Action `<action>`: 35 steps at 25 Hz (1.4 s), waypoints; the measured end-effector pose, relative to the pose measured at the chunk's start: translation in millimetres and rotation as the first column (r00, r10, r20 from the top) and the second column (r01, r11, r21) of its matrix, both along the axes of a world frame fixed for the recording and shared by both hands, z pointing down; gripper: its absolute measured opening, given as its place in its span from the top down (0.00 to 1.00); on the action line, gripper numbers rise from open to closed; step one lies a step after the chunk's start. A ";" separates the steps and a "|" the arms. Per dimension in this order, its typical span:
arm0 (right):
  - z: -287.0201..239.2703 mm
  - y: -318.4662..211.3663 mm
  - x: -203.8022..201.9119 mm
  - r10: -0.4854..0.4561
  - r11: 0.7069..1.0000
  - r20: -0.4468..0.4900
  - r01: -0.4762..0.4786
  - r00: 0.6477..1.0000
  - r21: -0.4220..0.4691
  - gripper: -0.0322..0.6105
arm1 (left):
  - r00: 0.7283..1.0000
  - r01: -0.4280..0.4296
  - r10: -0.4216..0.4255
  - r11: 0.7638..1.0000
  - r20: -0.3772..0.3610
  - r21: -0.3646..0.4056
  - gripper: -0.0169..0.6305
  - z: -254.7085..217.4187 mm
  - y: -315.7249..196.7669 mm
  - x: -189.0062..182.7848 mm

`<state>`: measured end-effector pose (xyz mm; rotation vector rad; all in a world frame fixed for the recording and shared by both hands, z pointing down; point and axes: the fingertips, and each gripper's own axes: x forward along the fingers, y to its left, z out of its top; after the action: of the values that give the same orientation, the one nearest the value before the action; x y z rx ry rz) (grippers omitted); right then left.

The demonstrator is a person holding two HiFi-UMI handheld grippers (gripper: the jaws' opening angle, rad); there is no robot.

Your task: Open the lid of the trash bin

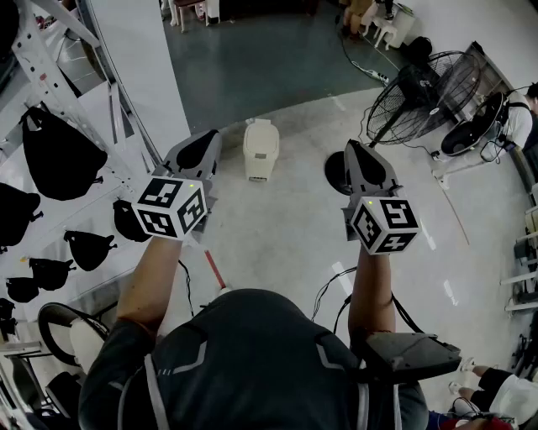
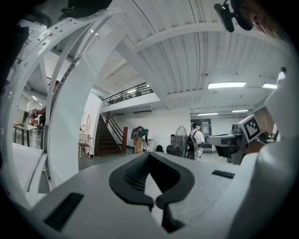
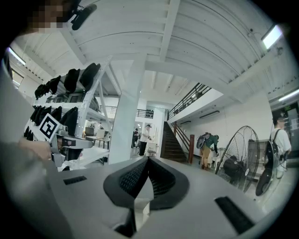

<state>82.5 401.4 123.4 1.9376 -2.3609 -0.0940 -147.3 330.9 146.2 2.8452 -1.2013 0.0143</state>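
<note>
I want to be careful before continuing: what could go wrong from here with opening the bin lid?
The left tool and the right tool are both shut; poking the closed lid could tip the cream plastic trash bin. The black round fan base near it may block the right tool.

I stand on a pale, glossy floor point(image 1: 286, 218) that gives way to dark grey-green paint point(image 1: 252, 59) farther off. At my left a white rack point(image 1: 50, 50) carries black gear point(image 1: 59, 155), bags or helmets, I can't tell which. Just beside it rises a broad white pillar point(image 1: 139, 67). To the right stands a big black fan point(image 1: 416, 92), with a second fan point(image 1: 475, 126) near it. Far ahead a dark staircase point(image 3: 176, 142) climbs to a railed balcony point(image 3: 191, 95) against a white wall point(image 3: 247, 116). The ceiling point(image 3: 187, 42) is white ribbed panels on beams, lit by strip lights point(image 2: 226, 85). People point(image 3: 208, 144) stand near the stairs, and chairs point(image 1: 189, 10) sit at the far edge.
</note>
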 end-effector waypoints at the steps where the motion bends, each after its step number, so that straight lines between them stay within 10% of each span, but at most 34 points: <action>1: -0.2 -0.8 -2.3 -0.003 1.000 0.000 0.003 1.000 -0.001 0.91 | 1.000 0.004 -0.004 1.000 -0.002 0.003 0.96 -1.0 0.0 -2.5; 35: -1.2 -14.0 -67.3 0.037 0.999 -0.007 -0.037 0.999 0.019 0.91 | 0.999 -0.041 0.040 0.998 0.012 0.057 0.96 6.7 -16.4 -52.6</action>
<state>15.1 387.4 122.3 1.9845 -2.3273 -0.1218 -199.9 314.5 152.8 2.9226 -1.1643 -0.0029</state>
